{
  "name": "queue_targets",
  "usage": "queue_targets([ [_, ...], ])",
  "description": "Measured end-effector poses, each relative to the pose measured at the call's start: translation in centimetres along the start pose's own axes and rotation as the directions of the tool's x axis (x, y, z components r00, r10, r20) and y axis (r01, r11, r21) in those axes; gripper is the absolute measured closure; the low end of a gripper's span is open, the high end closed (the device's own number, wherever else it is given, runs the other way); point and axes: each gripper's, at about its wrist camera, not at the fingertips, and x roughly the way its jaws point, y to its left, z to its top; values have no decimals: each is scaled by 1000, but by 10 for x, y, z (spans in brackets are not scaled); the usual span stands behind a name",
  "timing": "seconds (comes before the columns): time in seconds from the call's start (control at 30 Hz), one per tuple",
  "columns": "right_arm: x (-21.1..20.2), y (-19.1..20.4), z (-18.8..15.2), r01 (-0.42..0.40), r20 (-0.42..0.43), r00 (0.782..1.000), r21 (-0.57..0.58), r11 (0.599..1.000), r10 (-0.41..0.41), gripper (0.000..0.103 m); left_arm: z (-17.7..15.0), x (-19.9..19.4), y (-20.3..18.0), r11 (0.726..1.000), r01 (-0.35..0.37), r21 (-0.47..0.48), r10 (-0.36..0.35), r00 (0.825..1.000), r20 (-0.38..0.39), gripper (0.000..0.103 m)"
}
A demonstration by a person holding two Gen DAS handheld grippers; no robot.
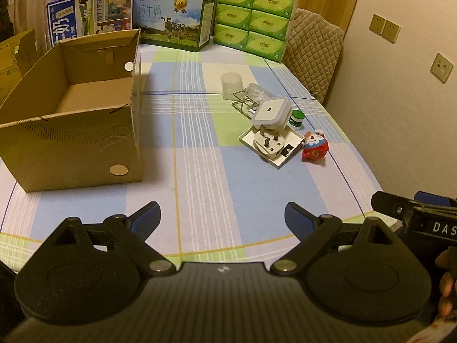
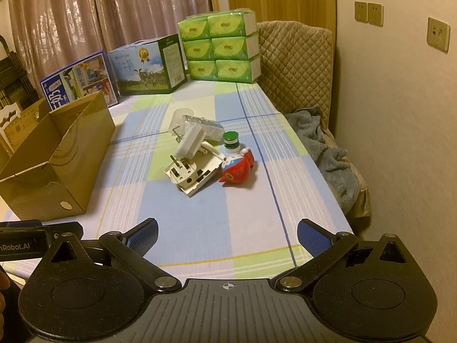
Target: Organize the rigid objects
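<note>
I'm holding my left gripper (image 1: 222, 214) low over the checked tablecloth (image 1: 200, 148), fingers spread wide, nothing btwn them. My right gripper (image 2: 227, 233) is hovering the same way, fingers wide apart, gripping nothing. In the left wrist view the right gripper is poking in at 3 o'clock; in the right wrist view the left one is showing at 9 o'clock.

The cardboard box (image 1: 71, 108) is sitting open-topped at approx 10 o'clock from my left gripper, nothing visible inside it.

The rigid stuff is lying in a loose cluster at approx 1 o'clock from the left gripper, and 12 o'clock from the right. Nearest is a white 3-pin plug adapter (image 1: 267, 143), pins pointing up, resting on a flat white plate (image 1: 288, 150). A square white night-light (image 1: 270, 111) is leaning tilted over the adapter's far end, touching it. Just beside the plate at 3 o'clock, a red and white toy figure (image 1: 314, 145) is lying on its side. Behind that a small green-capped jar (image 1: 297, 118) is standing upright. Farther back: a wire rack (image 1: 242, 101), a clear plastic case (image 2: 204, 124) lying across it, and a translucent cup (image 1: 231, 84).

Along the table's far edge, 2 milk cartons (image 1: 174, 20) and a stack of green tissue packs (image 1: 254, 18) are standing at 12 o'clock. A quilted chair (image 2: 294, 63) is sitting at approx 2 o'clock w/ a grey cloth (image 2: 325, 148) draped over its seat.
</note>
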Motion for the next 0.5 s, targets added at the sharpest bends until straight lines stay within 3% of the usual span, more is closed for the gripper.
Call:
queue_targets([
  [0.23, 0, -4, 2, 16, -14, 1000, 5, 1000, -16, 2, 5, 2, -3, 1000, 15, 19, -15, 1000, 4, 12],
  [0.5, 1, -15, 14, -29, -4, 1000, 57, 998, 29, 2, 17, 17, -6, 997, 58, 57, -59, 998, 15, 12],
])
